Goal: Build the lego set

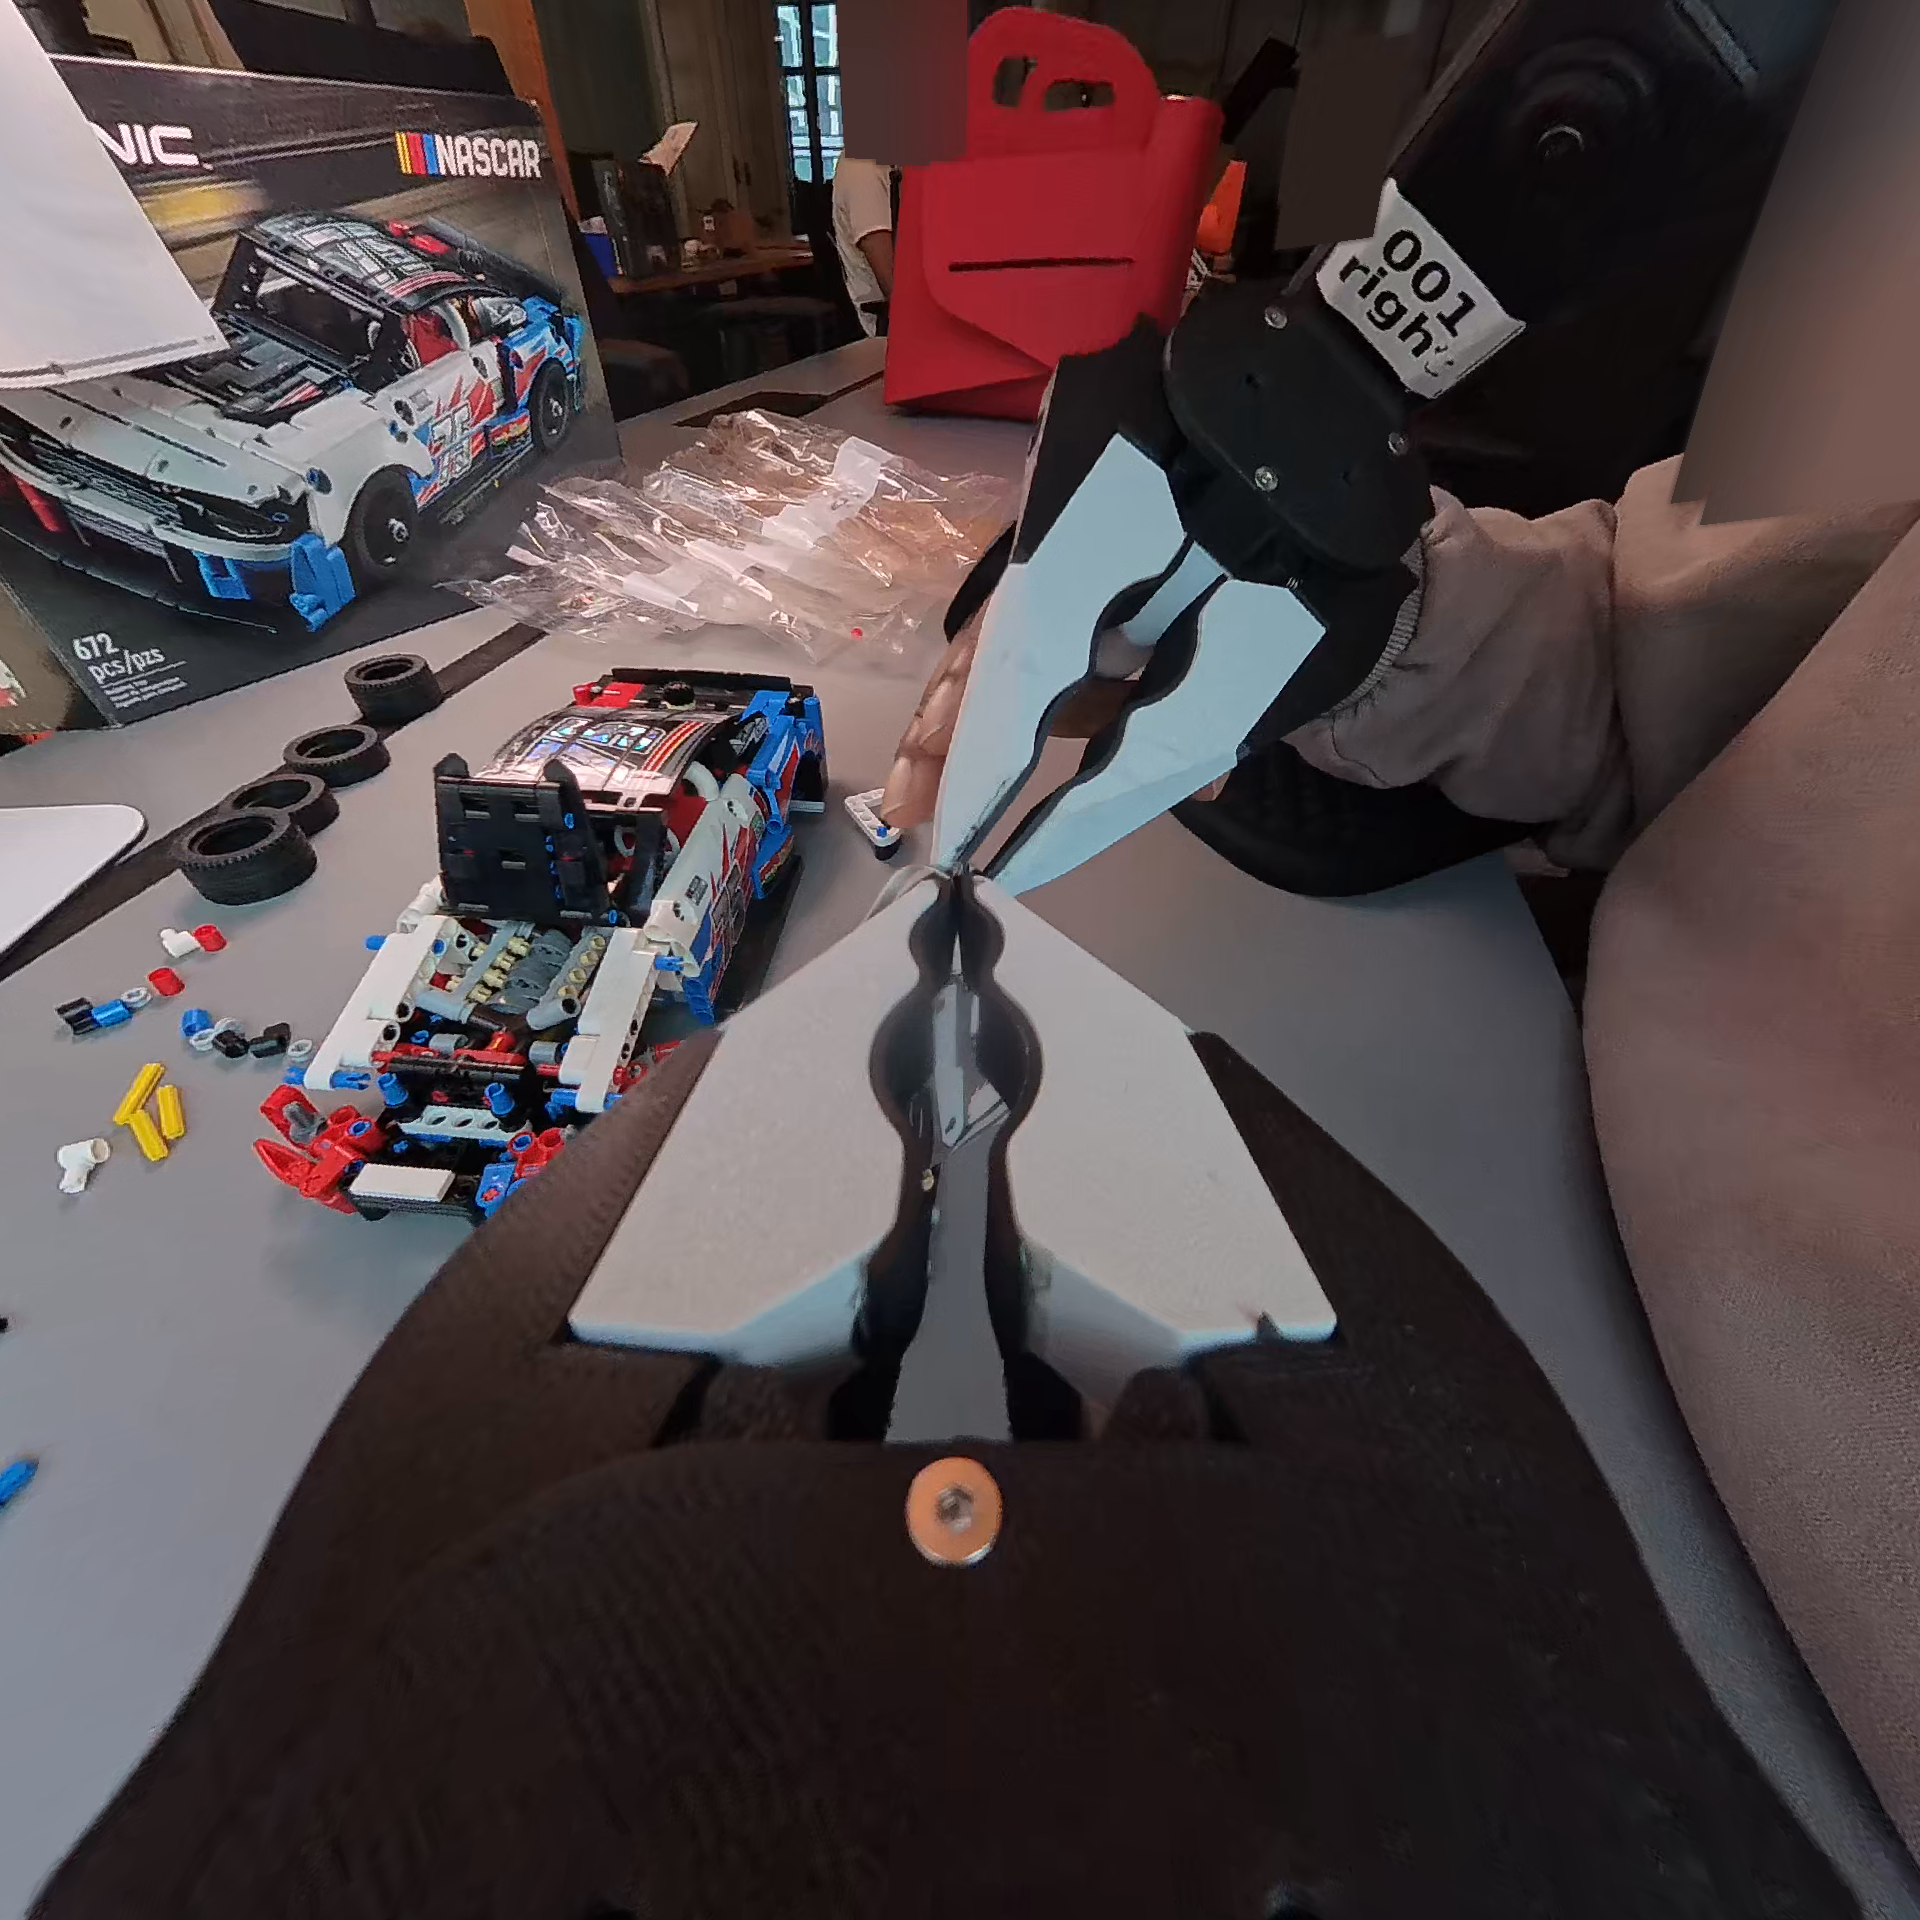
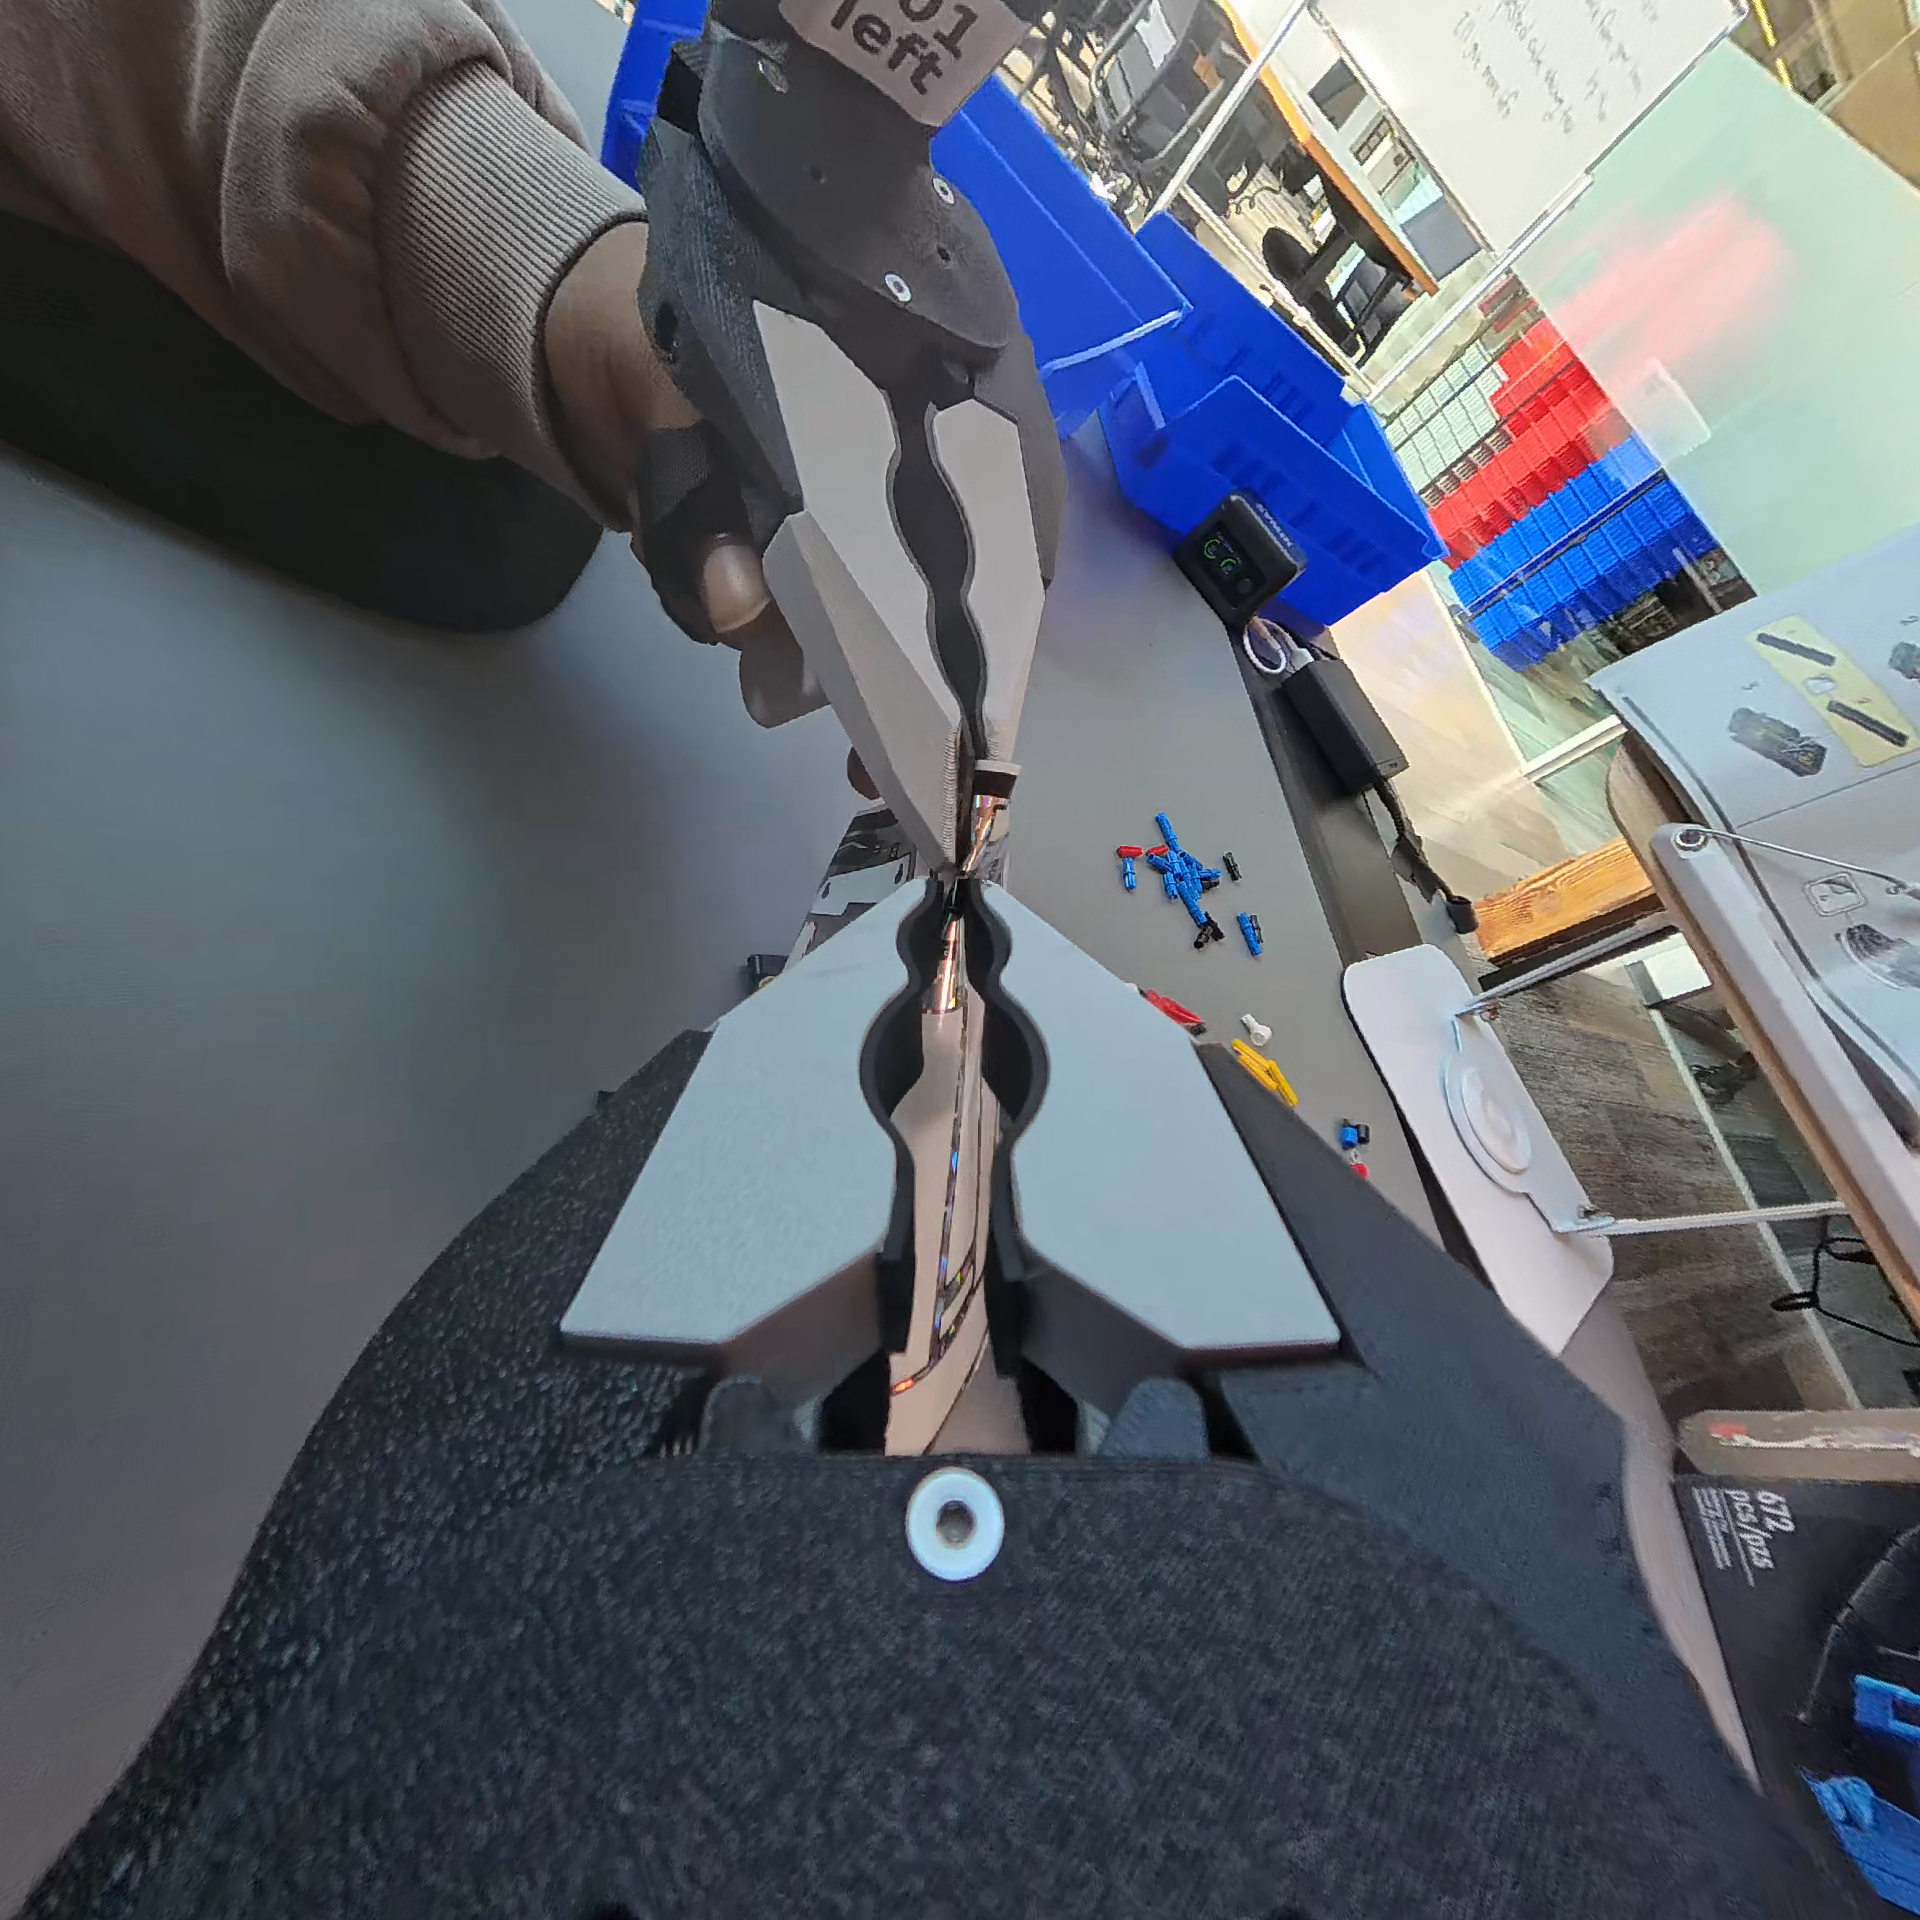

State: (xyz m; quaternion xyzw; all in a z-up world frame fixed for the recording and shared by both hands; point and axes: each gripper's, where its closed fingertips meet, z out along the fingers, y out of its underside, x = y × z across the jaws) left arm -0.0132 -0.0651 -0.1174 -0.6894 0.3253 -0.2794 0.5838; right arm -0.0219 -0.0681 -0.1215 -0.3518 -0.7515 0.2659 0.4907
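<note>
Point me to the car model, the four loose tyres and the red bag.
car model (image 1: 582, 935): left wrist view, on its open engine bay.
loose tyres (image 1: 249, 854): left wrist view, on the nearest tyre of the row.
red bag (image 1: 1039, 281): left wrist view, on its front face.

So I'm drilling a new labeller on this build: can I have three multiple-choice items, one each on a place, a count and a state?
1. Where are the loose tyres?
A. Fitted on the car
B. On the table beside the car
C. Inside the red bag

2. How many loose tyres are there?
A. Two
B. Six
C. Four

3. How do the tongs stand?
A. Both shut on one thin sheet
B. Both open
C. Only one shut

Answers:
1 B: the tyres lie in a row on the table next to the car.
2 C: four show.
3 A: the left tongs and right tongs meet tip to tip, pinching the sheet.
</note>
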